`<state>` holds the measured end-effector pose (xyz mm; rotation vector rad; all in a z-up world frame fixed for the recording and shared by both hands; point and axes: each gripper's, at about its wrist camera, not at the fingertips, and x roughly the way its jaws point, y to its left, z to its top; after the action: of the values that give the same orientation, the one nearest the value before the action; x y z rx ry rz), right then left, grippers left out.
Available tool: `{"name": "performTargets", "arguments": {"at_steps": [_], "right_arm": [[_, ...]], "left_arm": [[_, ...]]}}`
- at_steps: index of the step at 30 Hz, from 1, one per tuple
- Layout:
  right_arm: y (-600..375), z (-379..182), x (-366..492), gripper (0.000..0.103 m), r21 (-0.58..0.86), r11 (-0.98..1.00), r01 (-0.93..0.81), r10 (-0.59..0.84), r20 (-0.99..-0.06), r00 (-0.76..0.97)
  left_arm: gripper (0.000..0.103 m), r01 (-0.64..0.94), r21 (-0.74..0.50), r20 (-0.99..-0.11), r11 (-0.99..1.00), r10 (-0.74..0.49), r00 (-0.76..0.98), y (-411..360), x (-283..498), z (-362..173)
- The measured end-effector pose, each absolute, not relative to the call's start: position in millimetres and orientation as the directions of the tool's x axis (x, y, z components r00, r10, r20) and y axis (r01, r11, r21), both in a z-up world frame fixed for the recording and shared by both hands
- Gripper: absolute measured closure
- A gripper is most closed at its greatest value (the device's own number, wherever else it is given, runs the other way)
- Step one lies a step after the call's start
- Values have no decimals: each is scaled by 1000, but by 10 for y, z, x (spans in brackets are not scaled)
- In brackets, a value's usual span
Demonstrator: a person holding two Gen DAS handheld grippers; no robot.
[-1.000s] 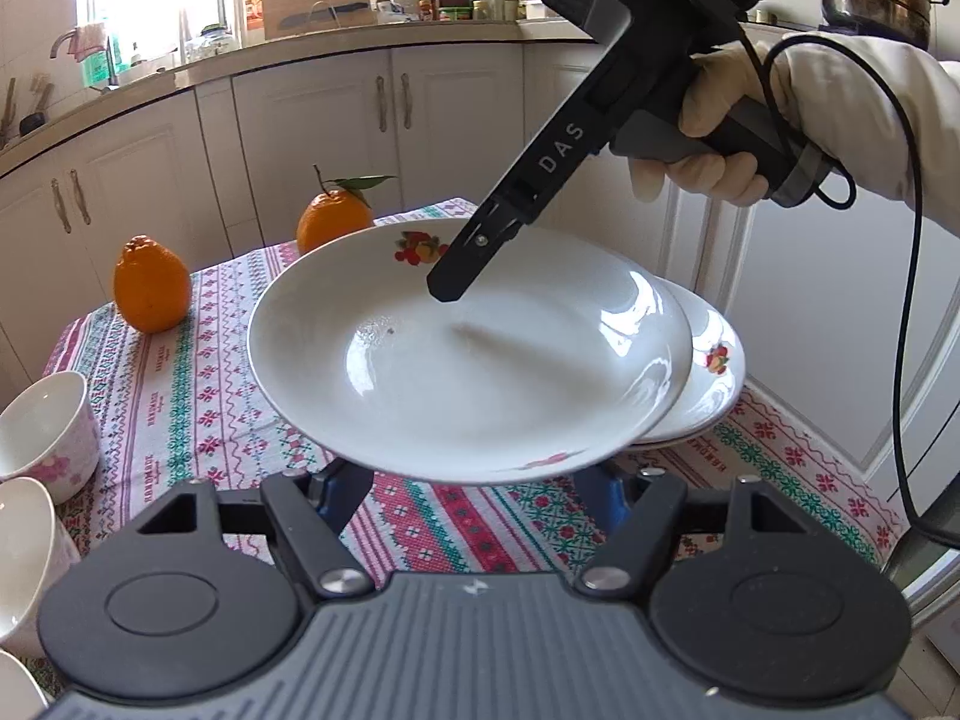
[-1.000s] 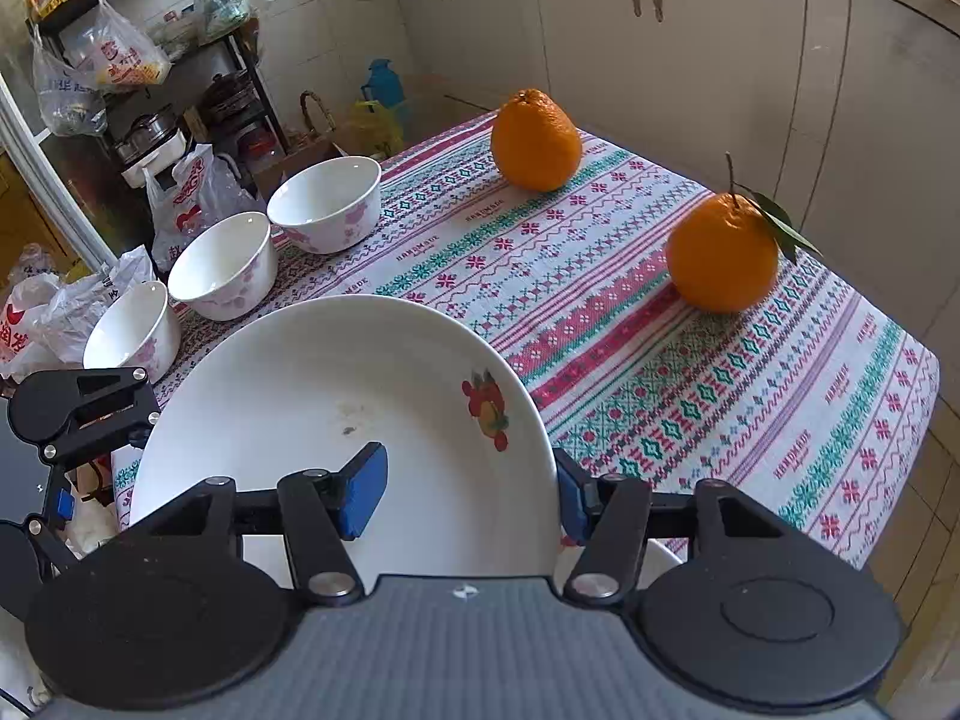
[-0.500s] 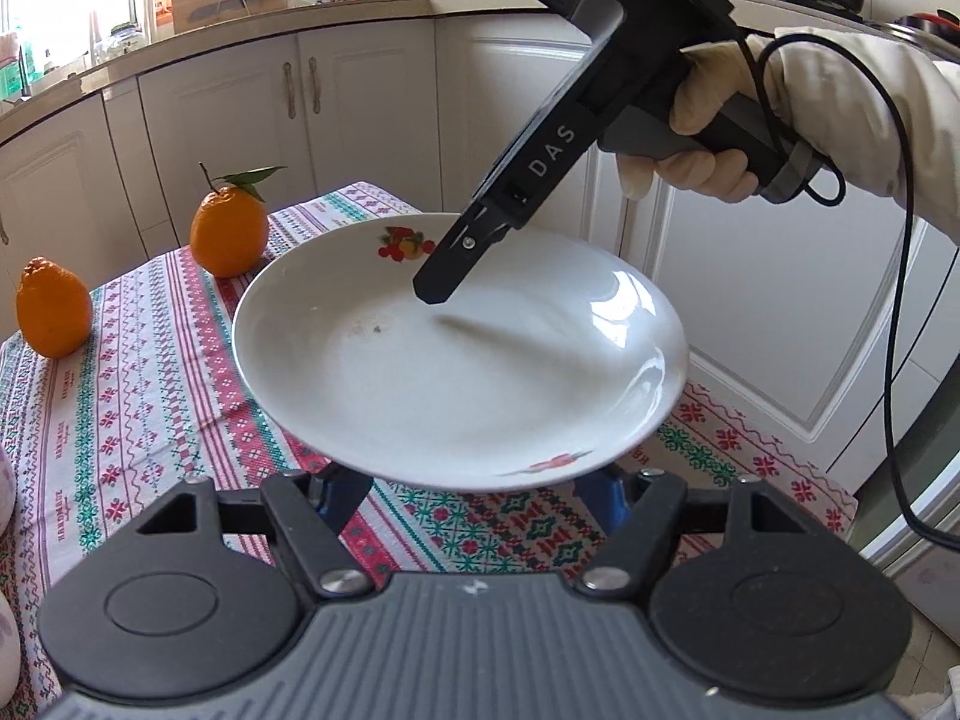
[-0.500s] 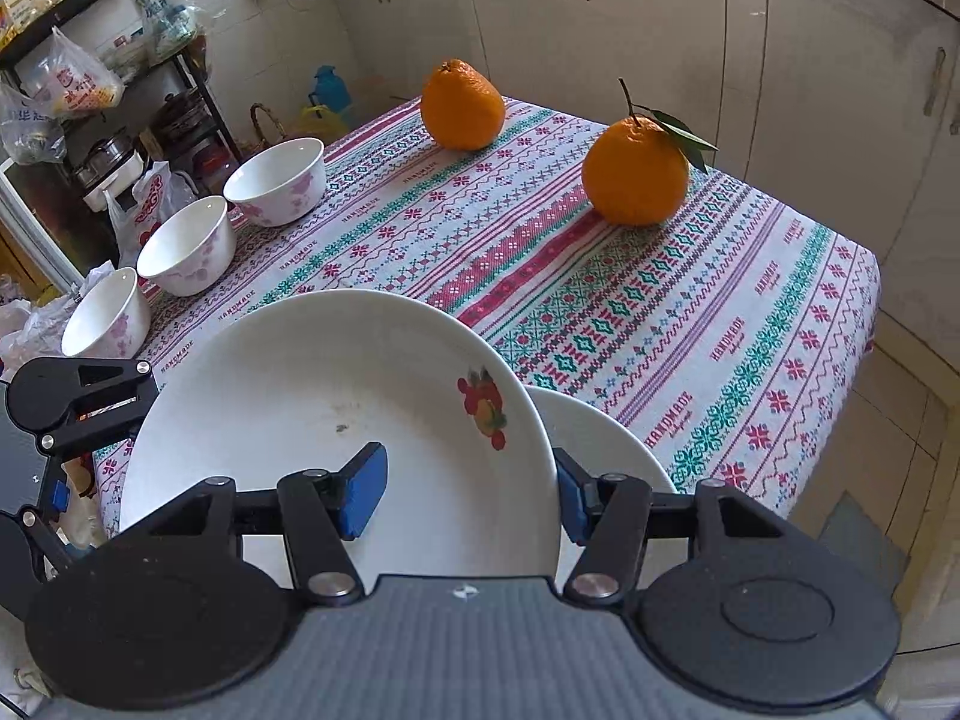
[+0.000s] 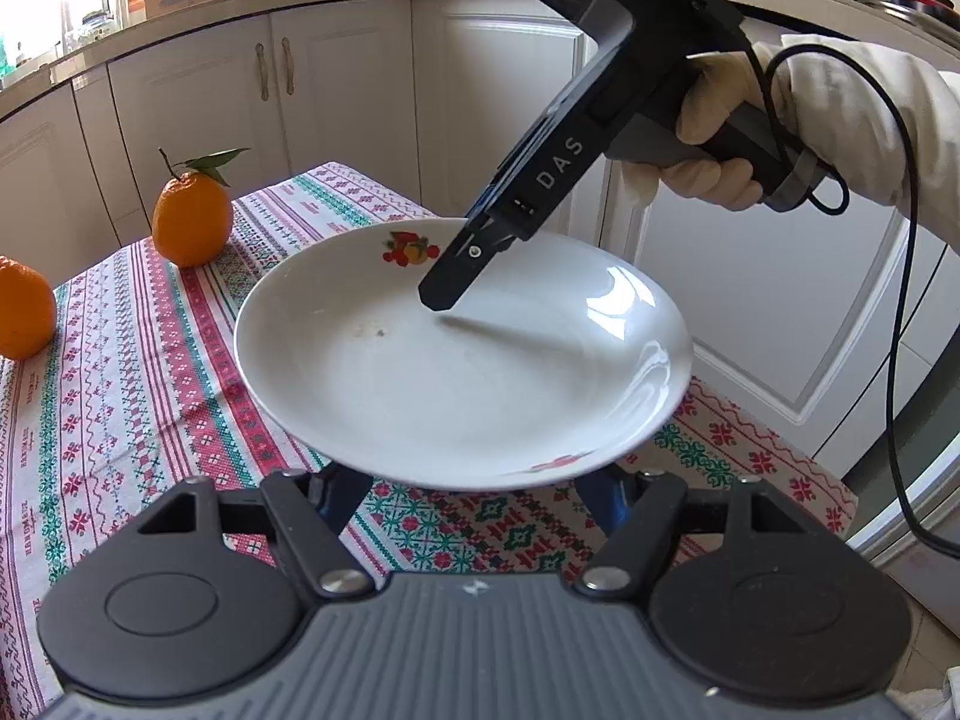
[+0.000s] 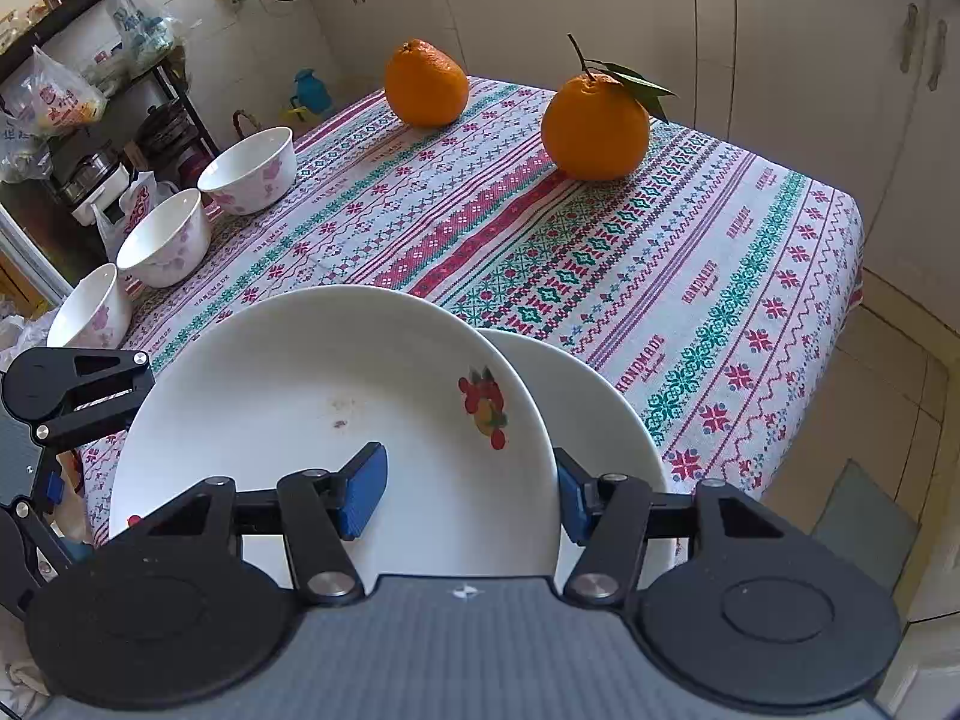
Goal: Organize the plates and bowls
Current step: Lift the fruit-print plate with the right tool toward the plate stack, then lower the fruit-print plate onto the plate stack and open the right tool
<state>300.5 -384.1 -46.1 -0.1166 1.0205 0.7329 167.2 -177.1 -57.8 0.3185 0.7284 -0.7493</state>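
Observation:
A white plate with a fruit print (image 5: 462,360) is held above the table; it also shows in the right wrist view (image 6: 336,420). My right gripper (image 6: 471,489) straddles its rim with both blue pads apart, one above the plate, one outside the rim. A second white plate (image 6: 600,414) lies beneath on the tablecloth. My left gripper (image 5: 474,489) sits under the plate's near rim, its fingertips hidden. Three white floral bowls (image 6: 249,171) stand at the table's left edge.
Two oranges (image 6: 597,126) (image 6: 426,82) sit on the patterned tablecloth (image 6: 690,276) at the far side. White cabinets (image 5: 336,96) surround the table. A shelf with bags (image 6: 66,96) stands behind the bowls. The table edge drops to the tiled floor on the right.
The top plate has shifted over the lower plate, which is now hidden in the left wrist view. Both cameras have swung; the bowls left the left wrist view.

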Motion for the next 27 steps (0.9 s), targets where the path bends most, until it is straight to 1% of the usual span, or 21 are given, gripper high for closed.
{"name": "performTargets", "arguments": {"at_steps": [16,27], "right_arm": [[-3933,-539,2982,39,248,768,-590,499,-809,310],[-4012,-554,2914,39,220,794,-567,461,-826,324]], "left_arm": [[30,725,-7,-714,689,-511,479,-1782,1772,-628],[30,731,-3,-708,682,-517,480,-1770,1772,-622]]}}
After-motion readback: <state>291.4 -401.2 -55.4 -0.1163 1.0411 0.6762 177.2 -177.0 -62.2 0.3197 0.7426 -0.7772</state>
